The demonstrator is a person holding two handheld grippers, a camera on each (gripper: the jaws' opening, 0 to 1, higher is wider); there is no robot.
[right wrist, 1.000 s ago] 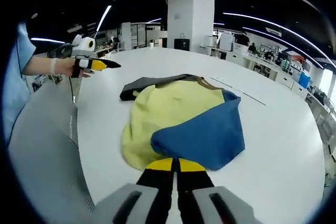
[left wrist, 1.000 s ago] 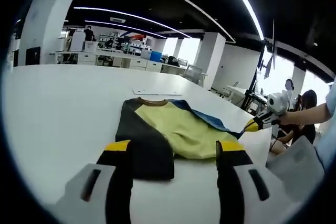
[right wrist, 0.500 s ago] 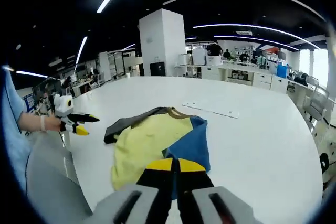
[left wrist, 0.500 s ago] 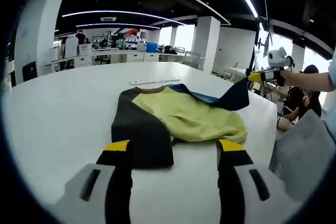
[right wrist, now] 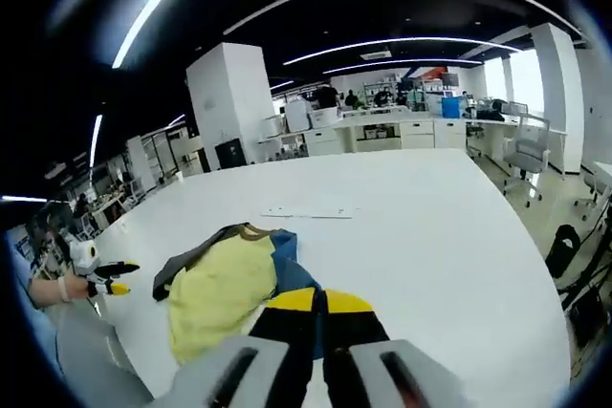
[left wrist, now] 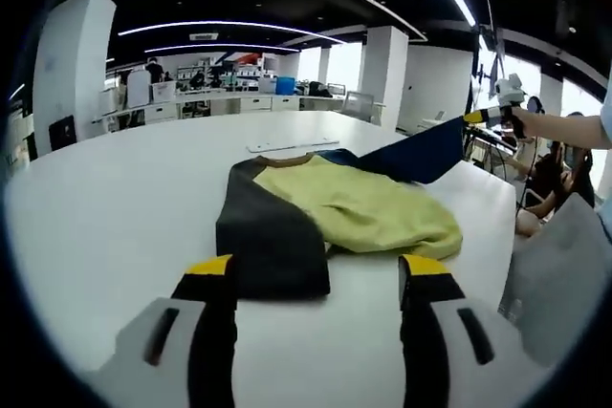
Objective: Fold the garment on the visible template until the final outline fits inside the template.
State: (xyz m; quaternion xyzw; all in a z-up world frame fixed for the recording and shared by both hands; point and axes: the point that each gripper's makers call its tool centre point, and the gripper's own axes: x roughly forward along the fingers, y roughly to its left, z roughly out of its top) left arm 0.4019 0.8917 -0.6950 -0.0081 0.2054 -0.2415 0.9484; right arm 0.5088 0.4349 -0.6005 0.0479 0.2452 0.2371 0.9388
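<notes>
My right gripper is clamped on the blue sleeve of the yellow, black and blue garment on the white table, lifting it, my left gripper open near its black sleeve, folding barely begun

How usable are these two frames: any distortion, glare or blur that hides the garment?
Left gripper view: fisheye bends the white table edge, but the garment is sharp and evenly lit; bright windows wash out the right tongs. Right gripper view: ceiling strips smear into curved streaks, the garment sits small, partly behind the right tongs.
</notes>
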